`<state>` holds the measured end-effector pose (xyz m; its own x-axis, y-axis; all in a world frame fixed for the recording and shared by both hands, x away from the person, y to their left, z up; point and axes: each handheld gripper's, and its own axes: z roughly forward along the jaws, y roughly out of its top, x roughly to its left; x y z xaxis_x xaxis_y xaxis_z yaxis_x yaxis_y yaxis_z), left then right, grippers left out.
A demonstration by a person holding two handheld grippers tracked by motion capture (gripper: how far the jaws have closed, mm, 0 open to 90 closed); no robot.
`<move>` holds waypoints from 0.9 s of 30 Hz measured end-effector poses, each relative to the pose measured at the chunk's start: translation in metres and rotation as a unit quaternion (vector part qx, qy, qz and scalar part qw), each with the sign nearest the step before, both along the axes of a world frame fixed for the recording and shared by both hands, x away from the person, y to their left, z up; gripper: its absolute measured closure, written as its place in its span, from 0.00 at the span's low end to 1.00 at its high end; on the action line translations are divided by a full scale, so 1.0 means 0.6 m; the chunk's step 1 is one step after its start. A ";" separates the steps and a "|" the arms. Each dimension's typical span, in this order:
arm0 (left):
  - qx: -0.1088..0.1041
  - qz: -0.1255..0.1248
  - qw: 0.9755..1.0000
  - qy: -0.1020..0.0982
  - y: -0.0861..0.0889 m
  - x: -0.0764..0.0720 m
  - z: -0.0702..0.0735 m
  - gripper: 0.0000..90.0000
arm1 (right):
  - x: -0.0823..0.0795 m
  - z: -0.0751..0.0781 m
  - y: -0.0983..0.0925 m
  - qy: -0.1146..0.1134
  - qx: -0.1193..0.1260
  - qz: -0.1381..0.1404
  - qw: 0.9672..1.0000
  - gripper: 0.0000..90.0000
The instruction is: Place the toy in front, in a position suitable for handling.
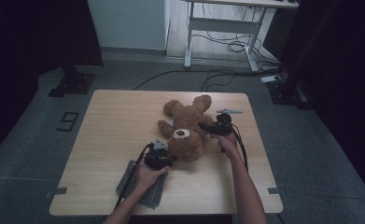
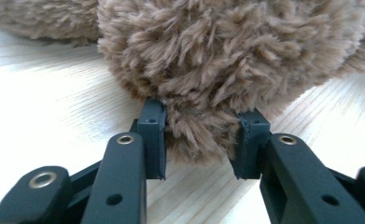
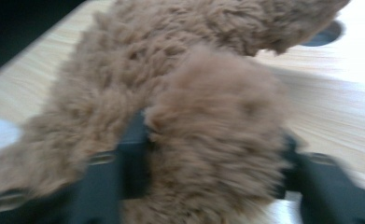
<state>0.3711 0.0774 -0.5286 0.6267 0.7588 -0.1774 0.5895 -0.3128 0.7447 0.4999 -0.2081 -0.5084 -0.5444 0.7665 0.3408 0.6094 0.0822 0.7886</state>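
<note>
A brown teddy bear lies on the wooden table, its head with the white muzzle toward the person. My left gripper is at the near side of the head. In the left gripper view its pads press from both sides on a rounded tuft of the bear's fur just above the tabletop. My right gripper reaches in from the right. In the blurred right gripper view a plush limb sits between the two jaws, which stand close against it.
A folded grey cloth lies under the left hand near the table's front edge. A small grey flat piece rests at the far right of the table. Beyond the table stand a white desk frame and floor cables.
</note>
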 end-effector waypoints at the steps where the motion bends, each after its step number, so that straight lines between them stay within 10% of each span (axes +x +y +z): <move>1: -0.001 0.001 1.000 0.000 0.000 0.000 0.000 0.70 | -0.001 0.002 0.001 -0.003 -0.001 0.007 1.000 0.69; 10: -0.009 0.013 1.000 -0.020 0.015 0.000 0.027 0.77 | -0.028 0.043 0.018 -0.072 -0.024 0.024 0.997 0.81; 27: -0.051 0.026 0.997 -0.058 0.074 0.031 0.121 0.84 | -0.104 0.157 0.032 -0.190 0.034 0.036 0.981 0.83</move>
